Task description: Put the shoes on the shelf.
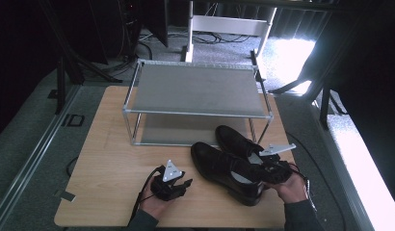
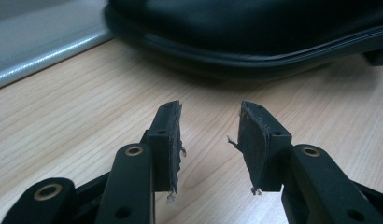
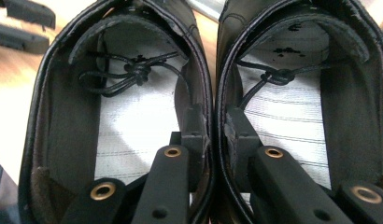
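Two black leather lace-up shoes lie side by side on the wooden table (image 1: 113,159), the nearer shoe (image 1: 219,168) to the left of the farther shoe (image 1: 236,139). My right gripper (image 1: 264,168) reaches in from their heel end. In the right gripper view one jaw stands inside each shoe, and my right gripper (image 3: 213,130) is shut on the two adjoining inner walls, between the left shoe (image 3: 133,121) and the right shoe (image 3: 292,116). My left gripper (image 1: 186,183) rests low on the table left of the shoes, open (image 2: 210,140) and holding nothing, facing a shoe's side (image 2: 255,28).
A two-tier metal shoe rack (image 1: 195,89) stands at the back of the table, its lower shelf (image 1: 186,129) just behind the shoes' toes. Bare wood lies left of my left gripper. The table's front edge is close to both hands.
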